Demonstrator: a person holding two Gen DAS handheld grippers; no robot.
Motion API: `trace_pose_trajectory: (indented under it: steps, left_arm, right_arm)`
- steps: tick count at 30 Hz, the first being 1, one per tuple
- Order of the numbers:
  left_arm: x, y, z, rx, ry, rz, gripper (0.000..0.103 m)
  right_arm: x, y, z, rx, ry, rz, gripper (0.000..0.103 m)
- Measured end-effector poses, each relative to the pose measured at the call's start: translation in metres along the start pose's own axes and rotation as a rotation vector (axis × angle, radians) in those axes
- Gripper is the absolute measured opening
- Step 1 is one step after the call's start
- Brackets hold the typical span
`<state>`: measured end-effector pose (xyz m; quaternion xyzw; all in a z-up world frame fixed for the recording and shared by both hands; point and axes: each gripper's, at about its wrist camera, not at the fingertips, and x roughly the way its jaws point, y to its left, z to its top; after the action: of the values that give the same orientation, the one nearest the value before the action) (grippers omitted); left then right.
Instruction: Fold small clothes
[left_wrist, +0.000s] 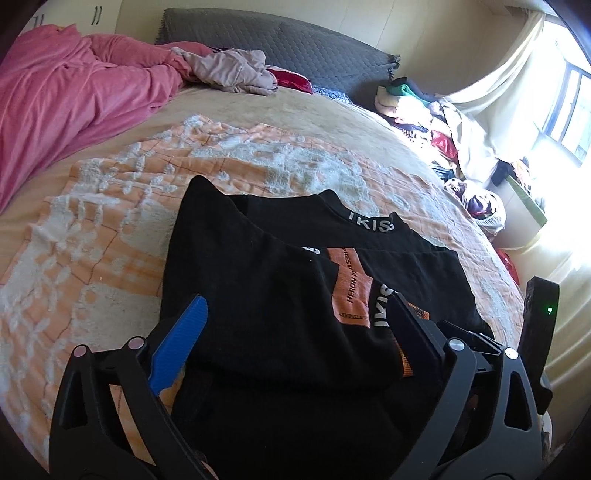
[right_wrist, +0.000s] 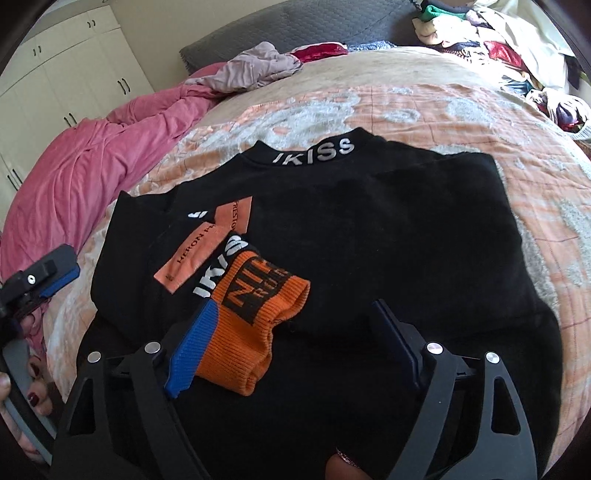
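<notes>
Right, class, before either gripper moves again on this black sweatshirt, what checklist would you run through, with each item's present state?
1. Left gripper open, holding nothing: ok.
2. Orange cuff lies between the open fingers of the right gripper: ok.
3. Sleeve folded across the black sweatshirt: ok.
4. Collar flat on the blanket: ok.
5. Near hem smooth: cannot tell, hidden behind the fingers.

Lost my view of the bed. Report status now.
Left gripper open over the black top, holding nothing. Right gripper open, orange cuff between its fingers, not pinched. Sleeves folded in. Nothing in the way.
</notes>
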<state>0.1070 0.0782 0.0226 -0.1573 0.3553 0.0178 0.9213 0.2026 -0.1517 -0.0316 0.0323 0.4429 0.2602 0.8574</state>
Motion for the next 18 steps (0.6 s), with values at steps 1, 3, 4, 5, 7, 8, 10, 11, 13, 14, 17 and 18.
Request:
trace_pose_trajectory:
  steps: [1,3,4,5,7,8,10,11,13,14,17,18]
  left_arm:
    - [-0.002,0.002,0.001,-0.003,-0.003,0.001,0.092]
    - [-0.004,0.006,0.001,-0.011,-0.006,0.002,0.092]
    - [-0.004,0.008,0.002,-0.018,-0.007,0.003,0.092]
    - [-0.005,0.01,0.002,-0.025,-0.007,0.003,0.092]
    - [-0.006,0.014,0.003,-0.035,-0.006,0.004,0.092]
    - [-0.006,0.015,0.004,-0.04,-0.005,0.004,0.092]
    - [-0.009,0.019,0.006,-0.045,-0.008,0.009,0.093]
    - [-0.01,0.02,0.007,-0.044,-0.01,0.016,0.093]
    - [-0.011,0.023,0.01,-0.044,-0.013,0.023,0.093]
    - [-0.012,0.025,0.011,-0.048,-0.017,0.026,0.093]
    - [-0.013,0.031,0.011,-0.064,-0.02,0.029,0.093]
    - [-0.013,0.032,0.011,-0.071,-0.018,0.027,0.093]
  right_arm:
    - [0.002,0.002,0.0,-0.01,-0.004,-0.004,0.072]
    - [0.006,0.006,-0.001,-0.014,-0.003,0.032,0.056]
    - [0.007,0.006,-0.002,-0.012,-0.004,0.049,0.048]
    - [0.008,0.007,-0.001,-0.016,-0.012,0.058,0.042]
    - [0.007,0.01,0.0,-0.021,-0.024,0.111,0.013]
    - [0.005,0.011,0.002,-0.021,-0.03,0.131,0.013]
    - [-0.003,0.018,0.009,-0.061,-0.059,0.127,0.013]
    - [-0.008,0.021,0.014,-0.084,-0.071,0.131,0.013]
    - [-0.021,0.027,0.028,-0.135,-0.103,0.135,0.013]
    - [-0.027,0.029,0.034,-0.16,-0.116,0.134,0.013]
    - [-0.047,0.035,0.054,-0.238,-0.159,0.112,0.012]
    - [-0.053,0.035,0.058,-0.259,-0.171,0.102,0.012]
